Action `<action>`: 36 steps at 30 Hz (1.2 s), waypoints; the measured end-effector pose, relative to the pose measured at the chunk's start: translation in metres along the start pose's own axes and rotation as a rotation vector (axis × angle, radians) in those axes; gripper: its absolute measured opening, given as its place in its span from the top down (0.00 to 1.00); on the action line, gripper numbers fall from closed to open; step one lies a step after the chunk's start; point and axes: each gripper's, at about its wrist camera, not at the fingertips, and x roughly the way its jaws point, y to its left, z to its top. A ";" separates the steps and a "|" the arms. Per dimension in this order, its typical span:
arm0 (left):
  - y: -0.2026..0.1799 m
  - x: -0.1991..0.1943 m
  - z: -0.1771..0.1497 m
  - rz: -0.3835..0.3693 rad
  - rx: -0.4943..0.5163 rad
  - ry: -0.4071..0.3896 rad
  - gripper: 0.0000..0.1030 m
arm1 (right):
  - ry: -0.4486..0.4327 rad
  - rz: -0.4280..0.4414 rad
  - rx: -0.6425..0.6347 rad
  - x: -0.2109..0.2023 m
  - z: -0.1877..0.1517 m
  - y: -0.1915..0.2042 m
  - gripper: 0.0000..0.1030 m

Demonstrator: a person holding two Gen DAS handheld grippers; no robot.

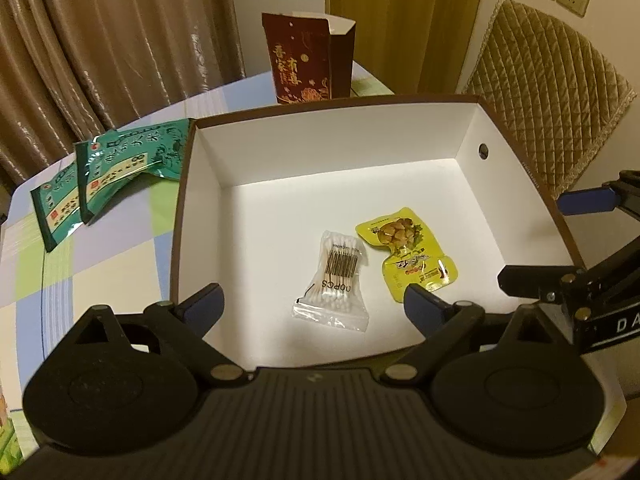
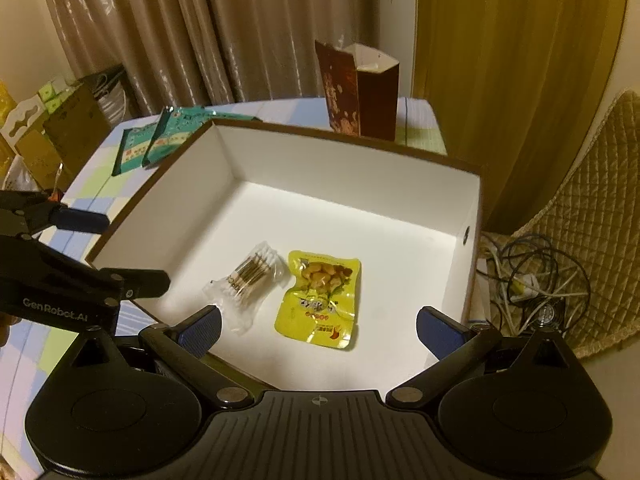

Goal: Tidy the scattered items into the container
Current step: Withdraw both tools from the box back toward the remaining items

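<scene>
A large white-lined box with a brown rim (image 1: 460, 136) (image 2: 472, 200) sits on the checked tablecloth. Inside lie a clear bag of cotton swabs (image 1: 336, 280) (image 2: 252, 284) and a yellow snack packet (image 1: 412, 252) (image 2: 320, 296). Two green packets (image 1: 112, 172) (image 2: 160, 140) lie on the cloth left of the box. My left gripper (image 1: 314, 308) is open and empty over the box's near edge, above the swabs. My right gripper (image 2: 320, 330) is open and empty over the box's near edge, above the yellow packet. Each gripper also shows in the other's view, the right one (image 1: 560, 240) and the left one (image 2: 100, 252).
A tall dark red carton (image 1: 308, 60) (image 2: 356, 92) stands behind the box. A quilted chair back (image 1: 548, 92) (image 2: 592, 220) is at the right, with tangled cables (image 2: 536, 280) on it. Cardboard boxes (image 2: 48, 132) and curtains stand beyond the table's left edge.
</scene>
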 end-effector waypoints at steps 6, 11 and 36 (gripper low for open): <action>-0.004 -0.020 -0.010 0.018 -0.030 -0.026 0.08 | -0.072 -0.007 -0.011 -0.021 -0.003 0.002 0.02; -0.008 -0.037 -0.019 0.029 -0.041 -0.048 0.08 | -0.096 0.006 -0.013 -0.029 -0.005 0.004 0.02; 0.023 -0.090 -0.111 0.031 -0.012 -0.041 0.08 | -0.111 -0.040 -0.048 -0.057 -0.093 0.050 0.02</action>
